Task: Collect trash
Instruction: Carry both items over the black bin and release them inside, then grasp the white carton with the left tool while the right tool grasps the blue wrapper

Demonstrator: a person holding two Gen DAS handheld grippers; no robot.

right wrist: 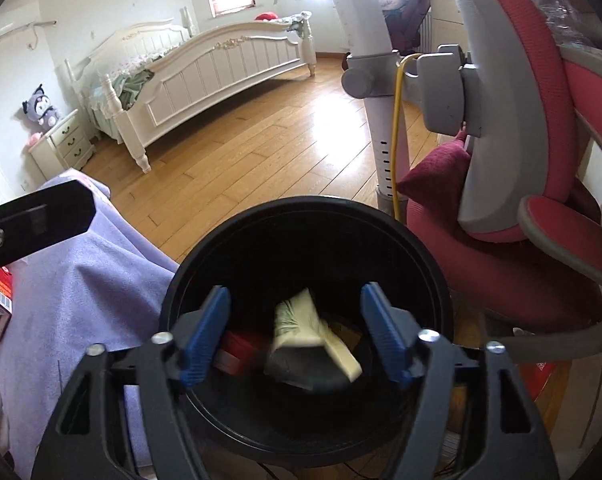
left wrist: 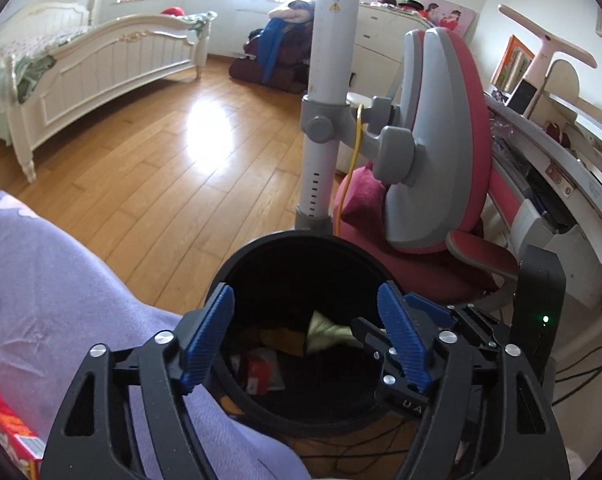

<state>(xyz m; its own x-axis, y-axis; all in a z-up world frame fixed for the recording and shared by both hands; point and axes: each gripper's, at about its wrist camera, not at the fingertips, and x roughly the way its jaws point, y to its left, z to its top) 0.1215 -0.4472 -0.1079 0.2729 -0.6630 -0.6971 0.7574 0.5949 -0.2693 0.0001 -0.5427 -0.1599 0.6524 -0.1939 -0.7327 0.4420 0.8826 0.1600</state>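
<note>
In the left wrist view, a black round bin (left wrist: 301, 412) is seen standing on the wooden floor (left wrist: 161, 168), and the left gripper (left wrist: 305, 336) is held above its mouth with the jaws spread wide and nothing between them. Inside the bin, one pale green scrap (left wrist: 325, 334) and one red-and-white wrapper (left wrist: 261, 368) are made out among darker litter that cannot be told apart. Just to the left of the bin, a purple cloth (left wrist: 61, 280) is draped, and one red box (left wrist: 9, 432) is seen on it, well left of the bin. Just right of the bin, part of the right gripper (left wrist: 421, 344) is caught; from here its opening cannot be judged. Beyond the bin, one pink chair (left wrist: 453, 152) is placed.

In the right wrist view, the same bin (right wrist: 189, 280) is looked into from above. The right gripper (right wrist: 297, 332) is held wide open over it, and nothing is gripped. Between and below the blue pads (right wrist: 205, 332), one pale carton (right wrist: 301, 324), blurred, is seen within the bin mouth, touching neither pad. Left of it in the bin, one red packet (right wrist: 241, 350) is visible. Far beyond the bin, one white bed (right wrist: 221, 64) is seen.
</note>
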